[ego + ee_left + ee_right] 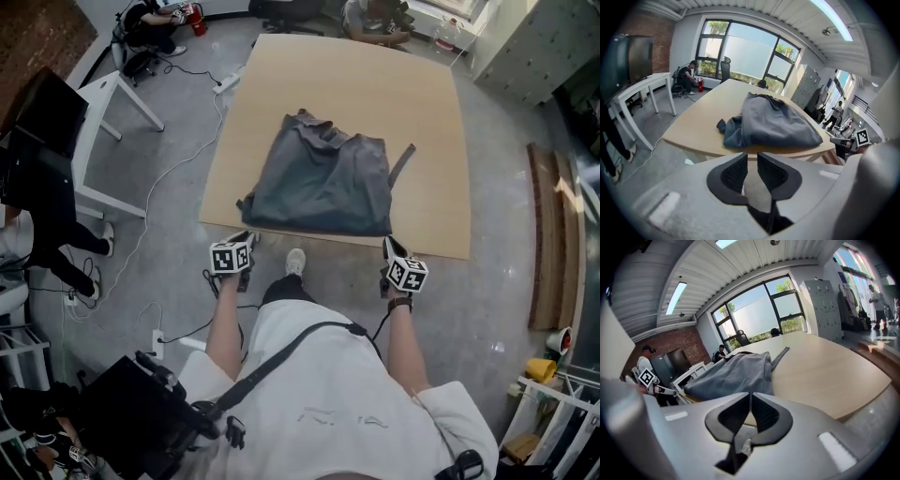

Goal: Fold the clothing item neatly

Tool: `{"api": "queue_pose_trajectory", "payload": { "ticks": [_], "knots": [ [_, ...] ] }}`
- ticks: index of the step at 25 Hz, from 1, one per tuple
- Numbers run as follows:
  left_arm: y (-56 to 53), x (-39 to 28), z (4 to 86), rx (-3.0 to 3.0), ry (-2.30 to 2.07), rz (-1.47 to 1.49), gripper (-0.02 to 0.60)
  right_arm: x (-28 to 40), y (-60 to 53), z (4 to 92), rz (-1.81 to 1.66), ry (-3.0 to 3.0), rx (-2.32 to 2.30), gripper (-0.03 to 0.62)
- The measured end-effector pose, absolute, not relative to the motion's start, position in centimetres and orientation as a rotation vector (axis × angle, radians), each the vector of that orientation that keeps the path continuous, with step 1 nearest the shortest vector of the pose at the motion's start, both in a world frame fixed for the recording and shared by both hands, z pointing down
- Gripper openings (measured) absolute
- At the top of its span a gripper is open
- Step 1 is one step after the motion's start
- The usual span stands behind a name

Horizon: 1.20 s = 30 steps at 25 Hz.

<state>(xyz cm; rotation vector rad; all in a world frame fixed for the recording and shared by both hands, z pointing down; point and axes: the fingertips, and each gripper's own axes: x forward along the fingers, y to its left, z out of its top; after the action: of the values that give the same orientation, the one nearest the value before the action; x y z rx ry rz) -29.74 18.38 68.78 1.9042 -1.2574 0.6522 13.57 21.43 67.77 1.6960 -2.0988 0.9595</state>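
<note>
The left gripper, below the middle of the frame, has its jaws a little apart with nothing in them. The grey clothing lies bunched in the middle, on the tan table. The right gripper, lower right of it, has its jaws together and empty.

Left gripper jaws slightly apart — empty, grey garment on table

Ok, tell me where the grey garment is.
In the head view the grey garment lies bunched on the tan table, at its near edge, just beyond the left gripper and right gripper, touched by neither.
</note>
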Motion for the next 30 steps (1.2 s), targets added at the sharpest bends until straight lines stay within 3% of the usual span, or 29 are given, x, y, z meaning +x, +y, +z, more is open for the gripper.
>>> {"api": "queue_pose_trajectory", "payload": {
  "ticks": [2,4,14,21,30],
  "knots": [
    [21.1,-28.2,67.6,1.894,-1.299,0.592,0.057,12.8,24.1,66.9,0.942,-2.151,1.626,0.018],
    [23.5,-25.4,66.0,1.928,-1.318,0.548,0.002,11.8,26.7,65.8,0.912,-2.206,1.567,0.006],
    [25.9,-11.9,51.3,2.377,-1.311,0.410,0.002,2.9,30.3,53.3,0.716,-2.549,1.446,0.006],
    [25.3,-10.0,39.9,2.602,-1.541,0.200,0.002,1.7,27.7,43.5,0.117,-2.449,1.526,0.006],
    [25.5,-12.8,35.9,2.645,-1.565,0.116,0.002,0.4,26.6,38.8,0.203,-2.563,1.659,0.006]
  ]
}}
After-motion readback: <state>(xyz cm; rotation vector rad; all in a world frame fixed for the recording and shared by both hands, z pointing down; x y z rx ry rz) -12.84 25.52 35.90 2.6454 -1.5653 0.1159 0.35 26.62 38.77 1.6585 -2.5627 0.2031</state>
